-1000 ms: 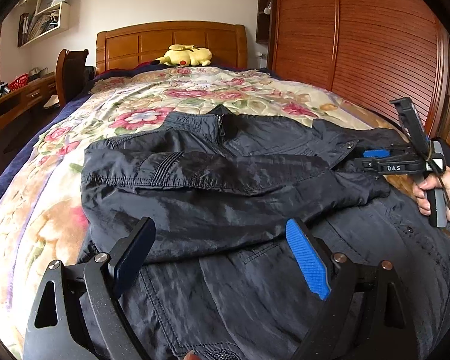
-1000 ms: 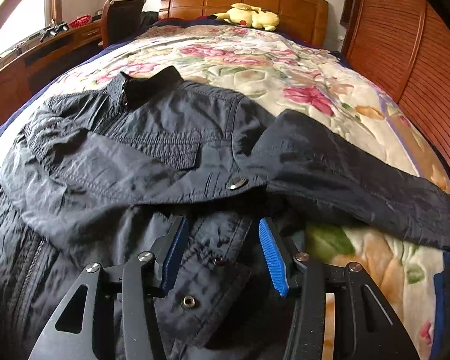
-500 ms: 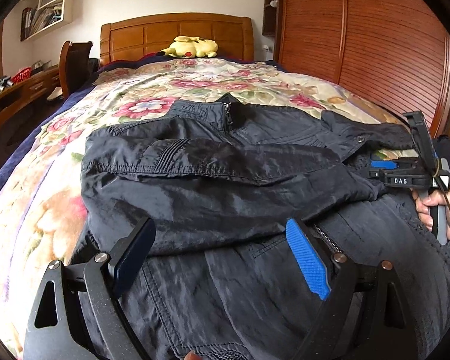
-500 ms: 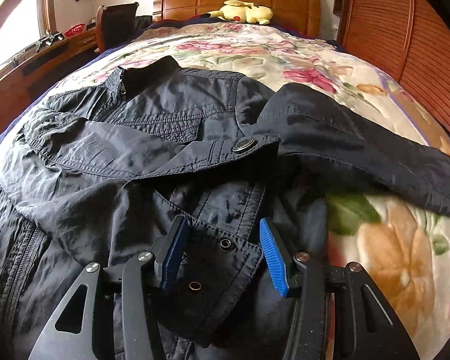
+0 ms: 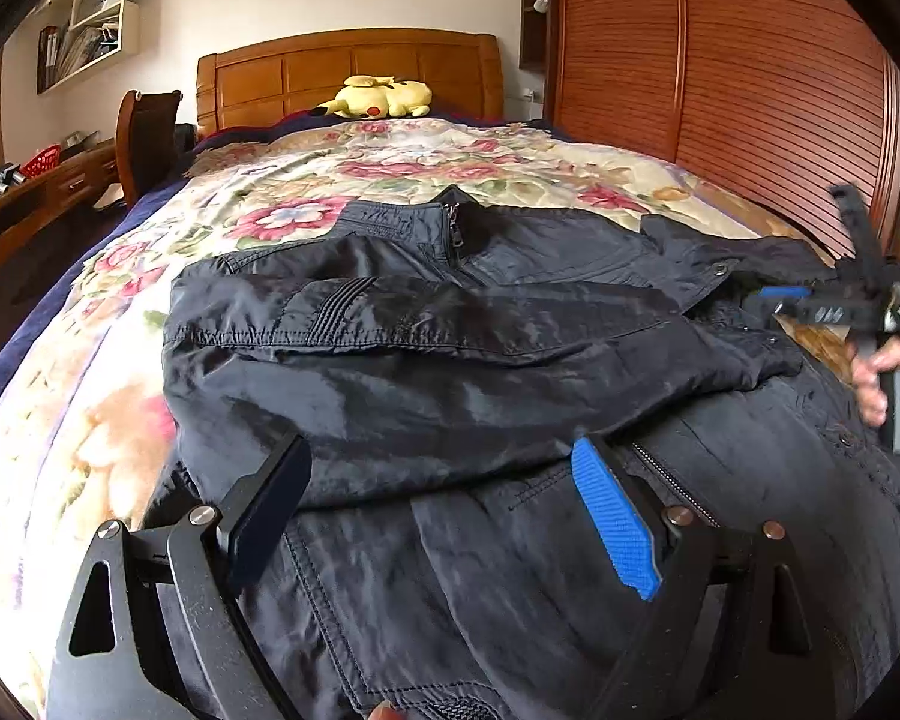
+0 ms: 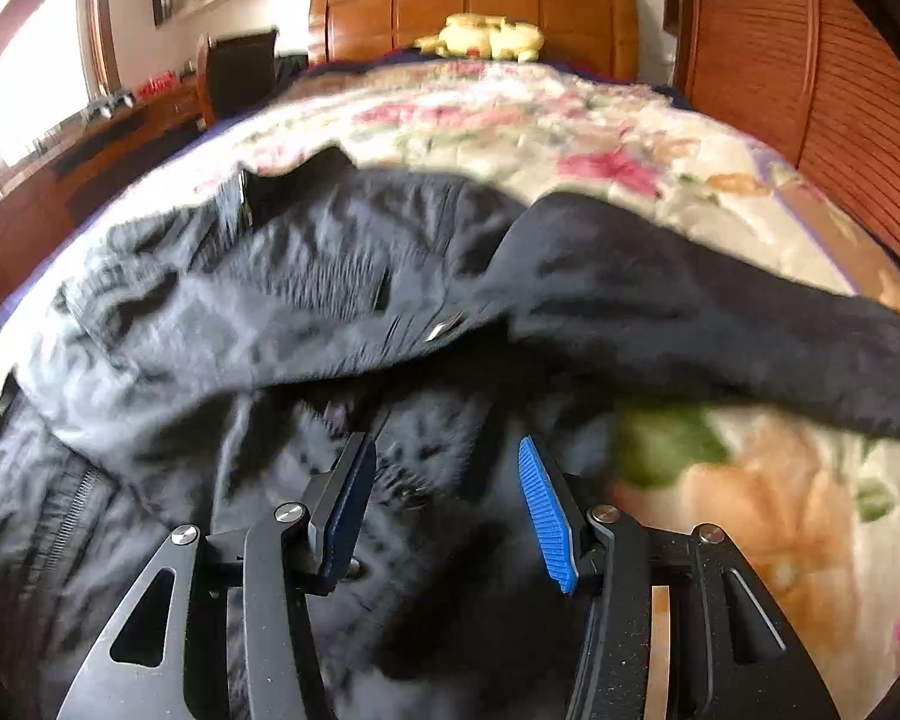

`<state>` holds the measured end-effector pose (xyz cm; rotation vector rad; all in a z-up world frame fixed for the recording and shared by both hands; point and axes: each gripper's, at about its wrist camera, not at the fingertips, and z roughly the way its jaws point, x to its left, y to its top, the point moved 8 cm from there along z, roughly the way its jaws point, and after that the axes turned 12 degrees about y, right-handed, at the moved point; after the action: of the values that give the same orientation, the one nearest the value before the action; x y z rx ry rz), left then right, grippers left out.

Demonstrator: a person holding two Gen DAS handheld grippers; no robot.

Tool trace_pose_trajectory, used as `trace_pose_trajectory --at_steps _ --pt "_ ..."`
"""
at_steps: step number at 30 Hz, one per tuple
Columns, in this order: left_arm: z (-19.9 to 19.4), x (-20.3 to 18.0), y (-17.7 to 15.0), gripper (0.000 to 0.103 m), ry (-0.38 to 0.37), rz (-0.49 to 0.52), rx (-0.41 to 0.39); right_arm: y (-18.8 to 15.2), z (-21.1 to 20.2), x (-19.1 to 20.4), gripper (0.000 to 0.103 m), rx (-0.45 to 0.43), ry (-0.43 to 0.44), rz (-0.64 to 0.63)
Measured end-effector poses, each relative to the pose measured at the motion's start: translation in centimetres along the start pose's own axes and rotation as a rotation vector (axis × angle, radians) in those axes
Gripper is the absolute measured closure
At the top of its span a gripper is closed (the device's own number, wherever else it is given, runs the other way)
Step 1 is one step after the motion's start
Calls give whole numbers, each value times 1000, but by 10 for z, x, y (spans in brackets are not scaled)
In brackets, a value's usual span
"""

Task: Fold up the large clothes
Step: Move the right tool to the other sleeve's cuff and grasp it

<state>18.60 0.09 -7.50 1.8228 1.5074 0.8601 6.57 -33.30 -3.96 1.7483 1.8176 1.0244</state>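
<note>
At the far left of the left wrist view we see wall shelves [image 5: 90, 30] with books whose spines are too small to read, then a wooden desk [image 5: 42, 180] with a red basket [image 5: 42, 161], and a dark wooden chair [image 5: 147, 138]. Next comes the bed's floral quilt [image 5: 120, 300], with a wooden headboard [image 5: 354, 78] behind it and a yellow plush toy [image 5: 384, 101] lying at its foot.

The black jacket [image 5: 450, 360] lies spread across the quilt, collar toward the headboard and zip partly done up. Its left sleeve [image 5: 426, 324] is folded across the chest, and a metal snap [image 5: 719, 268] shows near the cuff. We can read no brand or label on the jacket.

Our left gripper [image 5: 444, 498] hovers low over the jacket's lower front, its jaws spread wide and gripping nothing, one pad black and the other blue.

Further right, our right gripper [image 5: 780, 294] reaches in over the jacket's right edge, held by the right hand [image 5: 888, 378]. A white marking on its body is too blurred to read. In the right wrist view, which is motion-blurred, the right gripper [image 6: 444, 498] is released as well, its blue pads parted above the snap-studded front edge, with the right sleeve [image 6: 720, 330] lying out across the quilt [image 6: 750, 480]. At the far right stand ribbed wooden wardrobe doors [image 5: 750, 90].
</note>
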Motion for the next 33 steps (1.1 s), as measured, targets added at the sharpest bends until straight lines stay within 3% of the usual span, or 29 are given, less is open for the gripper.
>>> trace_pose_trajectory --at_steps 2,5,10,14,17,24,27,33 --pt "-1 1 0 14 -7 -6 -2 4 -15 -17 39 2 -21 -17" --pt "-1 0 2 14 -10 -8 3 15 -37 -67 32 -7 -157 -3" --pt "2 -5 2 14 -7 8 8 38 -76 -159 30 -36 -315 100" --pt "4 -5 1 14 -7 4 17 52 -95 -221 20 -54 -384 203" --pt "5 -4 1 14 -6 3 18 55 -96 -256 19 -27 -449 267" --pt "6 -5 -1 14 -7 6 22 45 -81 -299 19 23 -471 410" --pt "7 -6 -2 14 -7 10 29 42 -64 -307 19 79 -514 422" --pt "8 -7 -3 14 -8 16 32 20 -33 -325 19 234 -515 442"
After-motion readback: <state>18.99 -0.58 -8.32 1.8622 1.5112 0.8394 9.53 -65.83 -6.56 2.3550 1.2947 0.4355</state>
